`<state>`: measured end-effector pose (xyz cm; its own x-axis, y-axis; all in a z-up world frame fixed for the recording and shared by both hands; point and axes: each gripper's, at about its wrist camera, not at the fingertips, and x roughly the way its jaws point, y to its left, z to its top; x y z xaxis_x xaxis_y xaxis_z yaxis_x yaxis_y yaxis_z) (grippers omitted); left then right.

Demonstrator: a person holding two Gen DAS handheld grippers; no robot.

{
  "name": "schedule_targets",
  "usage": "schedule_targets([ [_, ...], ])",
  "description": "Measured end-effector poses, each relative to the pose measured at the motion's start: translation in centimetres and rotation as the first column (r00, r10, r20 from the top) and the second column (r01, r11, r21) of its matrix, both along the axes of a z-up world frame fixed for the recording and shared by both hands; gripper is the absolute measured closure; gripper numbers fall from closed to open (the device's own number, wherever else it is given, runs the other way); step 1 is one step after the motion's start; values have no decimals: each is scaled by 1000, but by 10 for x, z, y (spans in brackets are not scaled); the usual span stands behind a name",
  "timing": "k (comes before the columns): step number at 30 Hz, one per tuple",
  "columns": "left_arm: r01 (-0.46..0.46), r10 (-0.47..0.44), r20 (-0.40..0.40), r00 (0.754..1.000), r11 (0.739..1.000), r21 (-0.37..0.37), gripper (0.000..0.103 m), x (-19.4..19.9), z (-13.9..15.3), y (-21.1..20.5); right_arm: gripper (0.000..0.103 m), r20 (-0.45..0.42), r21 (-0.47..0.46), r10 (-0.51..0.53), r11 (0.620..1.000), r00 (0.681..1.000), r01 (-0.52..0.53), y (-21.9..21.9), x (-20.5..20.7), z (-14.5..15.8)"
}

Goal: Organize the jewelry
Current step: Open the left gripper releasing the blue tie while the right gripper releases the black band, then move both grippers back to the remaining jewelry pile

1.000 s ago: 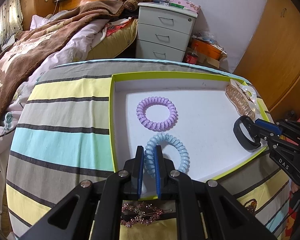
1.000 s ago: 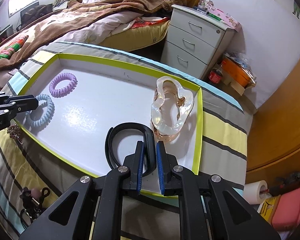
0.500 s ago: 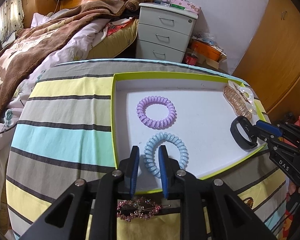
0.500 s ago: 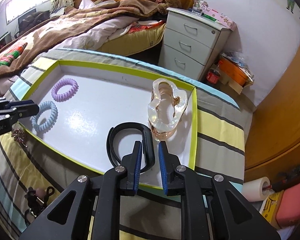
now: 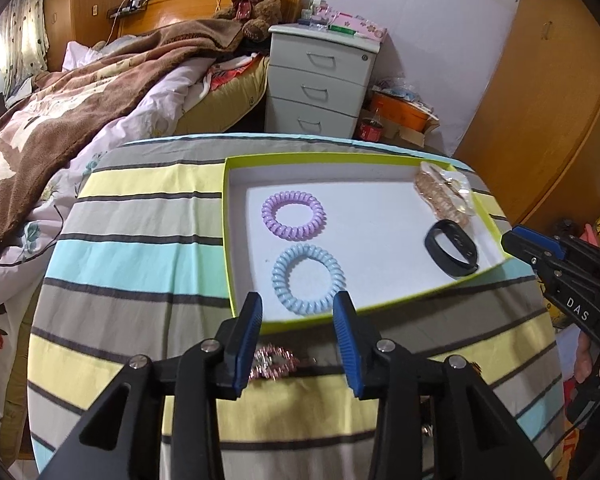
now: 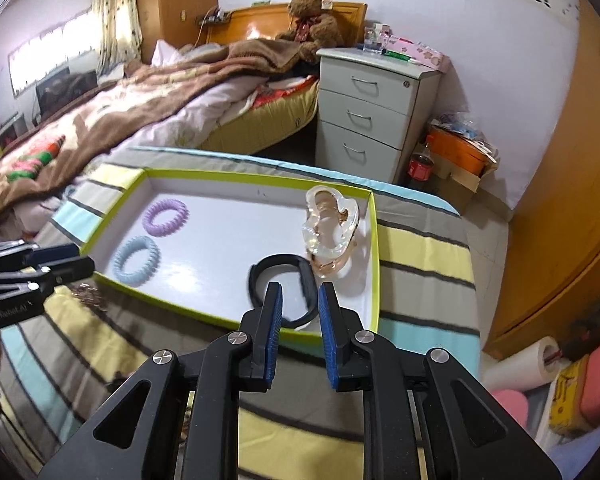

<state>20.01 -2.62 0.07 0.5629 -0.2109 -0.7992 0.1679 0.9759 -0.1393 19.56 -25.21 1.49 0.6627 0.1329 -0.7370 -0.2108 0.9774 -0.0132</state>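
Sparkly clip [image 5: 270, 362] half hidden behind left gripper [image 5: 298, 312], blurred. Left jaws have just been opening, nothing between; blue coil [image 5: 306, 279] lies free in tray [image 5: 227, 240]. Right gripper [image 6: 299, 304] tilted down, parted, empty; black band [image 6: 284, 292] in tray.

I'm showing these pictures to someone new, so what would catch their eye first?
Probably the shallow white tray with a lime-green rim on the striped tablecloth, holding a purple coil hair tie with a pale blue one just nearer. On its right side lie a black band and a clear hair claw. Both grippers' blue-padded fingers stand open and empty at the tray's near edge.
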Motion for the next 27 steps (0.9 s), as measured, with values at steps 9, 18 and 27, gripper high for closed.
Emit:
schedule_targets([
  [9,22,-21,47,999,1000,-22,62,-38,14,2,83,13,59,11,998,1000,-12,2,-40,-1],
  [18,48,-46,42,998,997,-65,57,-71,7,13,83,-30,110,44,993,999,-41,5,-68,-23],
  [27,34,-32,25,999,995,-91,56,-93,-3,26,60,-59,166,168,974,984,-157,42,-75,-38],
])
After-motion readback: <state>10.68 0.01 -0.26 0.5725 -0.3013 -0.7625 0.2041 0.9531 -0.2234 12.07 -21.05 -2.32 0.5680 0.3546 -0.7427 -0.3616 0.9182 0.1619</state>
